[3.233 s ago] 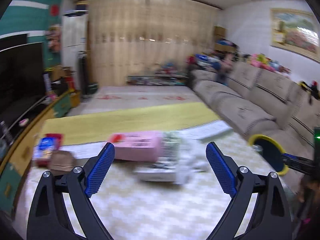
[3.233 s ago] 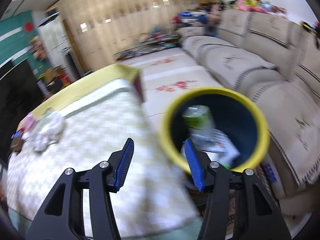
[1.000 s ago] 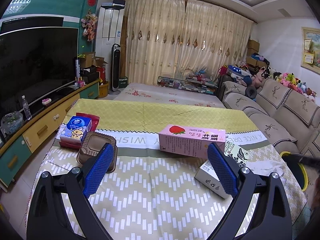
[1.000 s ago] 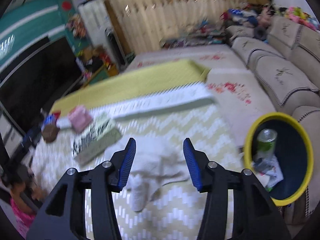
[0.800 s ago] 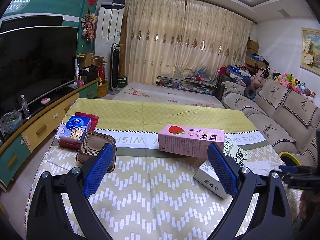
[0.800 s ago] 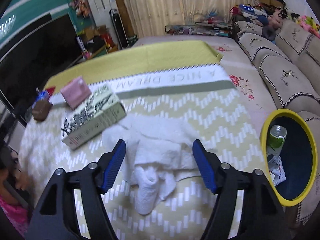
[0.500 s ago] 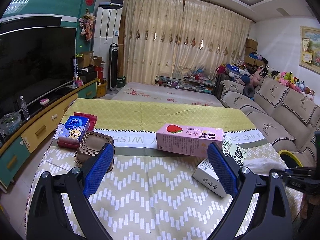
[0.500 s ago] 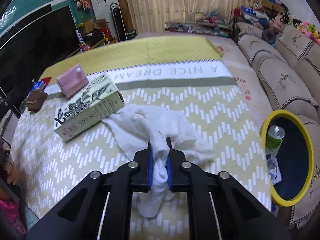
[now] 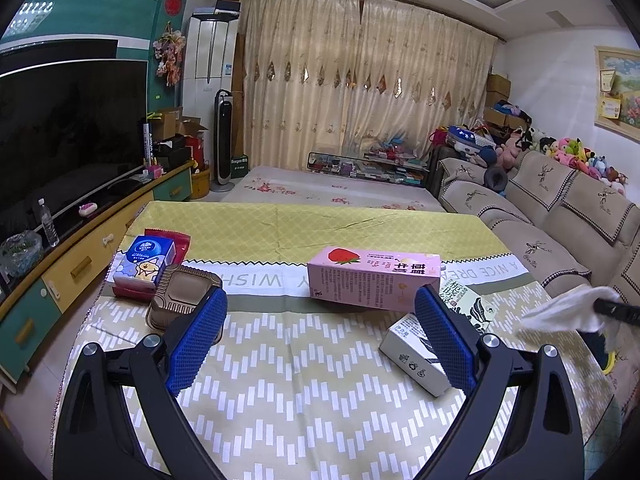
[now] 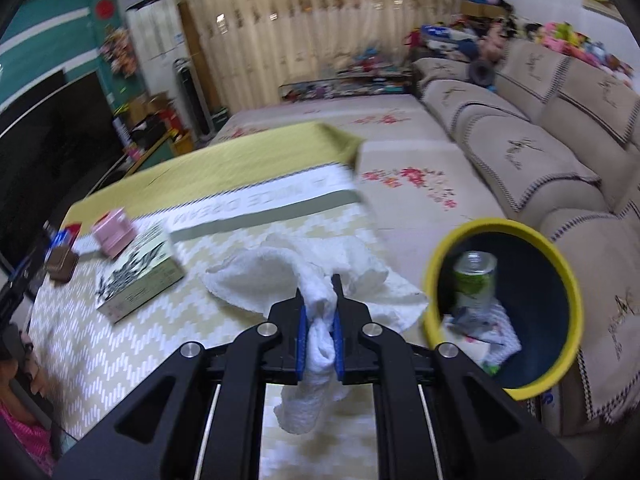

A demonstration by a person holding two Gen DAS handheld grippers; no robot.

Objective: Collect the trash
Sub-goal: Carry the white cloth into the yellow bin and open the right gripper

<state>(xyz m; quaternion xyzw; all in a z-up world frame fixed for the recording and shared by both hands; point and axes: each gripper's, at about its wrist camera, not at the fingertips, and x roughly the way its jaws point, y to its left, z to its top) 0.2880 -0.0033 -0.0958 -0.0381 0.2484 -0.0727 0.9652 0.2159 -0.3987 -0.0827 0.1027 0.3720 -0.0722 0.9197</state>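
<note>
White crumpled tissue (image 10: 320, 280) is pinched in the clenched right tool (image 10: 319, 322) above the bench (image 10: 224, 332), seemingly lifted clear, beside the yellow-rimmed bin (image 10: 560, 280), while the left tool (image 9: 318, 338) hangs released over the pink carton (image 9: 374, 278).

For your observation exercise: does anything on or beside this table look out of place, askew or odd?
Two cartons lie toppled on the table: the pink strawberry carton on its side, and the white-and-green carton askew beside it. A crumpled white cloth hangs from the shut jaws of the right gripper, near the yellow-rimmed bin.
</note>
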